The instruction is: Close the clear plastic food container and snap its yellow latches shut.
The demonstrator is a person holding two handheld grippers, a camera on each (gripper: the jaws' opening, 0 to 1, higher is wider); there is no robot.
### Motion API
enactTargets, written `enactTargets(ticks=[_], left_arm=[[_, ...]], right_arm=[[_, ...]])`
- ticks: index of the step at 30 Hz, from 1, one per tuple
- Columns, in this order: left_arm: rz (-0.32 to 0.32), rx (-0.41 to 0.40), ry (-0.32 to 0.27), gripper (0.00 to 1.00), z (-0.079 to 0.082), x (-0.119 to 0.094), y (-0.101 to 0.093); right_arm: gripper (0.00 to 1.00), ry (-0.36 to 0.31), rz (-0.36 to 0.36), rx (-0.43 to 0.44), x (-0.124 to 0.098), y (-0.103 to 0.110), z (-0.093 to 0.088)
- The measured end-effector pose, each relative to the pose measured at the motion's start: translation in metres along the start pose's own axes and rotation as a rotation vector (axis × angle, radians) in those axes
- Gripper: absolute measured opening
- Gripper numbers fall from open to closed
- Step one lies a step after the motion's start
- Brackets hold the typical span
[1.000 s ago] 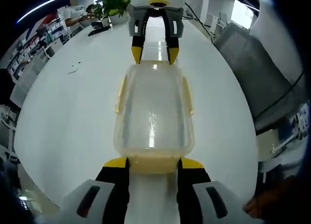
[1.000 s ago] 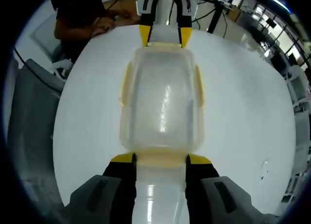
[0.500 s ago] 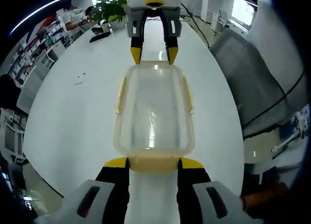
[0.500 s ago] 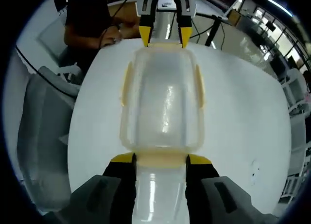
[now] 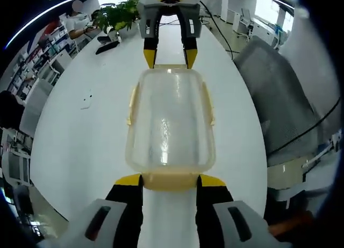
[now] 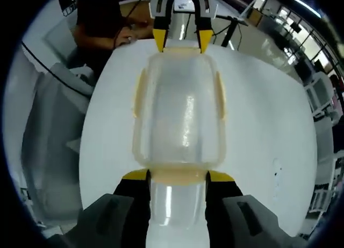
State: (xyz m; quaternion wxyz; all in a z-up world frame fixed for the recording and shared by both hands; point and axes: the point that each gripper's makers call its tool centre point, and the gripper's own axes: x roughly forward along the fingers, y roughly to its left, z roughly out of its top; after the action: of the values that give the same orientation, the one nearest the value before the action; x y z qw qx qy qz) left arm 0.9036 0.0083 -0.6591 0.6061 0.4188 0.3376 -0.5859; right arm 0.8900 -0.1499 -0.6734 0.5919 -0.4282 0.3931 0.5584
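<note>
Clear plastic food container (image 5: 170, 121) held above the white table (image 5: 80, 135), lid on, between both claws. Left gripper (image 5: 170, 181) straddling the yellow end latch (image 5: 170, 180) at 6 o'clock, jaws narrow around it; right gripper (image 6: 177, 178) likewise on the opposite latch (image 6: 177, 176). Probably light, stiff, slick: best taken by the latches. Potted plant (image 5: 115, 14) at 11 o'clock in left gripper view; grey chair (image 6: 51, 135) at 9 o'clock in right gripper view.

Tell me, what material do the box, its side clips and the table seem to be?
Box: clear plastic, slightly cloudy, glossy; the table shows through. Clips: pale yellow plastic, semi-opaque. Table: smooth white top, probably laminate; faint reflections.
</note>
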Motion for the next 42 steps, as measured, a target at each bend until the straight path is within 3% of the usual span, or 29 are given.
enactTargets(ticks=[15, 28, 42], left_arm=[[0.006, 0.034, 0.0, 0.32, 0.043, 0.019, -0.003], [-0.004, 0.049, -0.01, 0.32, 0.086, 0.046, -0.007], [0.0, 0.065, -0.032, 0.32, 0.114, 0.071, 0.001]], right_arm=[[0.36, -0.004, -0.028, 0.027, -0.018, 0.009, -0.043], [0.36, 0.006, -0.027, 0.042, -0.028, 0.017, -0.094], [0.36, 0.014, -0.028, 0.056, -0.035, 0.016, -0.13]])
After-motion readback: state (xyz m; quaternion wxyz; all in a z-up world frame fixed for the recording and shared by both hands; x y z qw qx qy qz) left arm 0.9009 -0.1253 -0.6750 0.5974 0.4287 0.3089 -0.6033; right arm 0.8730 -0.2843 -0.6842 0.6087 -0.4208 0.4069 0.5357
